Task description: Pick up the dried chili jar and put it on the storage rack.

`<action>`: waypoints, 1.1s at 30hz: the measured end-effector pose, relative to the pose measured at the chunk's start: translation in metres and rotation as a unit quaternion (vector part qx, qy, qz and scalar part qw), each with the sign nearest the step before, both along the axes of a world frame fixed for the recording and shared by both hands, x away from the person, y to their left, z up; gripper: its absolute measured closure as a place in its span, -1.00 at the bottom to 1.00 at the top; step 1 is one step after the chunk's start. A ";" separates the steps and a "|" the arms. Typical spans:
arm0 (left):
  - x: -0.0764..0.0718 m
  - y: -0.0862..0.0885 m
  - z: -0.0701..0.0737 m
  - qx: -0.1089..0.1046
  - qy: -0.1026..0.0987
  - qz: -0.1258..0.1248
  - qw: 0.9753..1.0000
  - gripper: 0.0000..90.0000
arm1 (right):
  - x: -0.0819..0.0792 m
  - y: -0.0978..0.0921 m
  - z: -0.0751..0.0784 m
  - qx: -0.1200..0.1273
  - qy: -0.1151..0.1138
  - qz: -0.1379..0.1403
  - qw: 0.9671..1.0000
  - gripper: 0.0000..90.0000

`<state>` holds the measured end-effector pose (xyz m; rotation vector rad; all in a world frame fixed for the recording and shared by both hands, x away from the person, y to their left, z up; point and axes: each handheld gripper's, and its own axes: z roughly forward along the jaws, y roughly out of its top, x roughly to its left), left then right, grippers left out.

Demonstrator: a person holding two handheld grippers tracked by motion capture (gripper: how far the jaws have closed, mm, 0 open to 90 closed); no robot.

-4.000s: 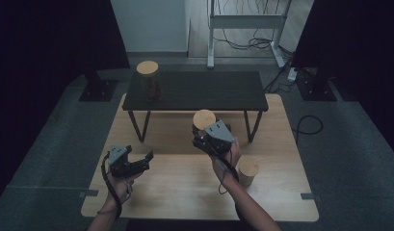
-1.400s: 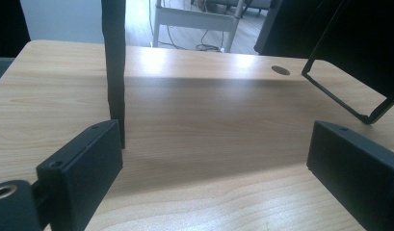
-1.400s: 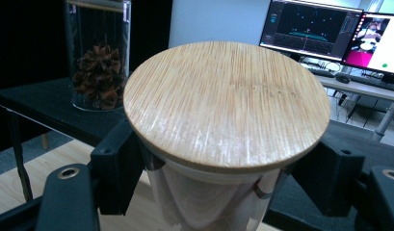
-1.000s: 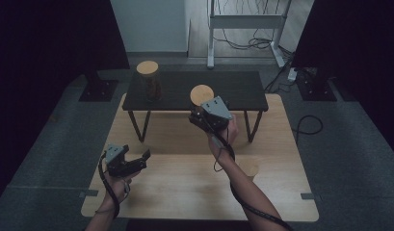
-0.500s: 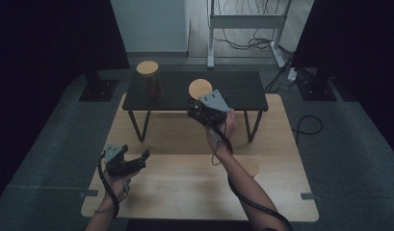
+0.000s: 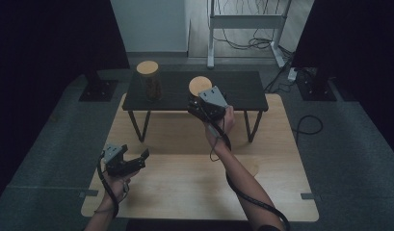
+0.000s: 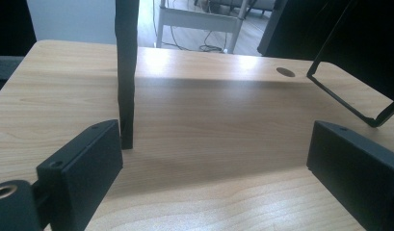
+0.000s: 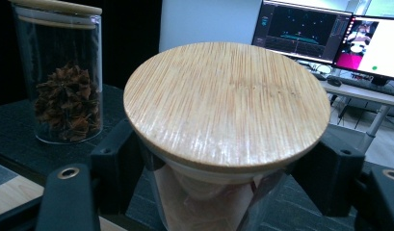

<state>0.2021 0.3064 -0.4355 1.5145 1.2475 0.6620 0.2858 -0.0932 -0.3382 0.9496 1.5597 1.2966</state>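
Observation:
My right gripper (image 6: 198, 102) is shut on a glass jar with a round bamboo lid (image 6: 200, 85) and holds it over the front of the low black shelf (image 6: 242, 91). In the right gripper view the lid (image 8: 227, 103) sits just above the jaws of my right gripper (image 8: 218, 192), which press on the glass on both sides. A second jar (image 6: 149, 81) with star anise inside stands at the shelf's left end, also seen as the star anise jar (image 8: 59, 77). My left gripper (image 6: 142, 160) hovers open over the wooden table (image 6: 185, 183), with nothing between the jaws of the left gripper (image 7: 214, 168).
The shelf's black leg (image 7: 125, 72) stands just ahead of my left jaw, and its other leg frame (image 7: 353, 96) is at the right. Another bamboo lid (image 6: 253, 169) peeks out beside my right forearm. Monitors (image 8: 305, 29) stand on a desk far behind.
My right gripper has carried the jar away from me and upward, from over the wooden table to above the black shelf. The left gripper drifted slightly nearer and stayed open.

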 end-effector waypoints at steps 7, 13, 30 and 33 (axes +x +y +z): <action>0.001 0.000 0.000 0.000 0.001 0.001 1.000 -0.89 | 0.007 0.002 0.003 -0.004 -0.001 -0.003 1.000 -0.43; 0.001 0.002 -0.001 0.001 0.002 0.003 1.000 -0.89 | 0.013 0.004 0.005 -0.005 0.000 -0.005 1.000 -0.43; 0.003 0.004 -0.002 -0.001 0.006 0.007 1.000 -0.89 | 0.034 0.007 0.003 -0.006 0.010 -0.019 1.000 -0.43; 0.004 0.004 -0.002 -0.001 0.007 0.008 1.000 -0.89 | 0.037 0.007 0.003 -0.007 0.012 -0.019 1.000 -0.43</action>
